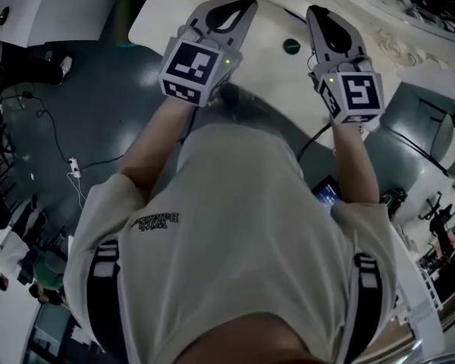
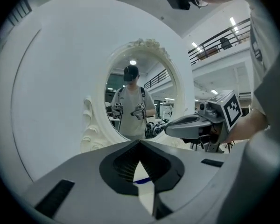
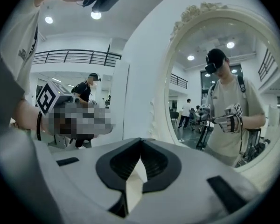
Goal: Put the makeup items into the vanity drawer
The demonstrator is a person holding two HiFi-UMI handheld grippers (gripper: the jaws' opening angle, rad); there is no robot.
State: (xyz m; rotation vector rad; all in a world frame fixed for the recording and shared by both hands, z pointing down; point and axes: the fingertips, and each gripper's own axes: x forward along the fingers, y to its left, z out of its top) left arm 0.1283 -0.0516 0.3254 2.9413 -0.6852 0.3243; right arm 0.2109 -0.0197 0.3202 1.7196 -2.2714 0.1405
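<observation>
floor: a dark grey floor [image 1: 98,112] is seen at the far left of the head view, with thin cables [image 1: 57,139] lying on it.
person: a cream T-shirt [image 1: 243,218] fills the near middle, and both forearms are raised toward the vanity.
left gripper [image 1: 239,7]: this grey two-jaw claw is held over the left part of the white vanity top [image 1: 277,21]. Its jaws are brought together at the tips and nothing is clamped. A black-and-white marker cube [image 1: 193,68] is carried at its near end.
task item: a small dark-green round item [image 1: 291,46] lies on the vanity top between the two grippers and is touched by neither. Its kind cannot be told.
right gripper [image 1: 322,21]: it is held just right of the round item. Its jaws are closed tip to tip and empty, and its own marker cube [image 1: 356,95] is at the near end.
mirror: an oval mirror in a carved white frame [image 2: 140,101] stands at the far side. The person and both grippers are reflected in it.
</observation>
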